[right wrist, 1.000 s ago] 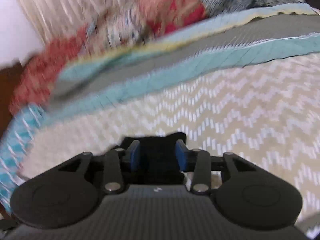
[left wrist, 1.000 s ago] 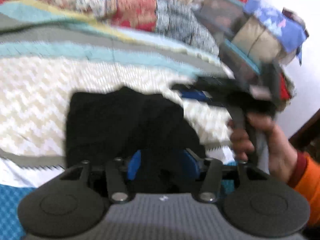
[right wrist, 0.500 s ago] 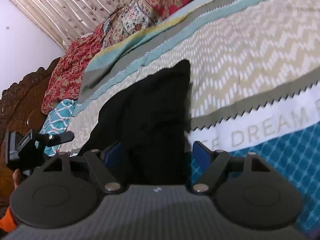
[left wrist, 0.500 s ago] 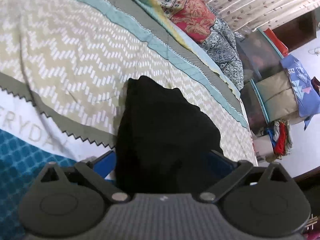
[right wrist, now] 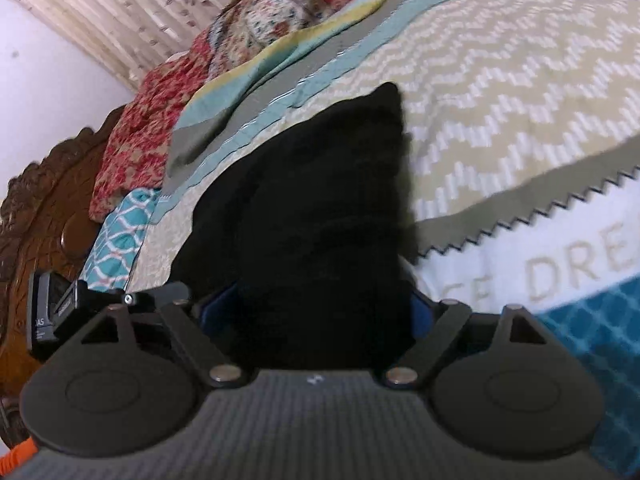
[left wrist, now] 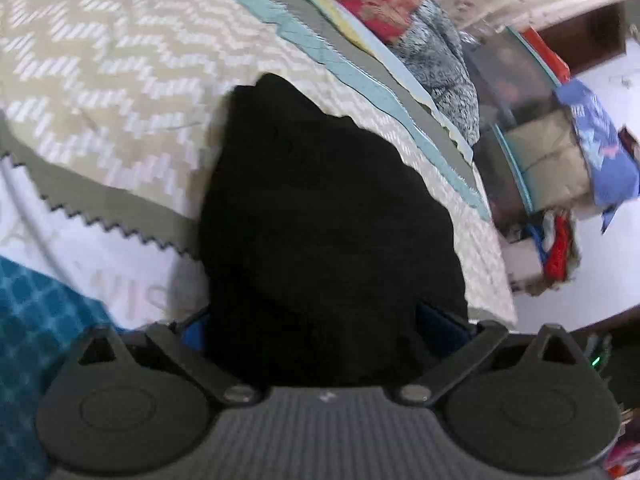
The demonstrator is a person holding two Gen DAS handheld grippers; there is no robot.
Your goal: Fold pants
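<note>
The black pants (left wrist: pixel 320 208) lie folded in a compact pile on the patterned bedspread (left wrist: pixel 100 80). My left gripper (left wrist: pixel 320 324) stands wide open at the pile's near edge, its blue pads on either side of the fabric. In the right wrist view the same pants (right wrist: pixel 320 208) fill the centre, and my right gripper (right wrist: pixel 316 308) is also wide open around the near edge of the pile. The fingertips of both are hidden behind the dark fabric. The left gripper's body (right wrist: pixel 52 308) shows at the left edge of the right wrist view.
Patterned pillows and blankets (right wrist: pixel 240 40) lie at the head of the bed by a carved wooden headboard (right wrist: pixel 36 208). Stacked bags and storage boxes (left wrist: pixel 552 132) stand beyond the bed's edge. The bedspread (right wrist: pixel 520 92) extends around the pants.
A second ago both grippers were shut on pants fabric. Since then both have opened wide, and the pants now rest on the bed in a folded pile.
</note>
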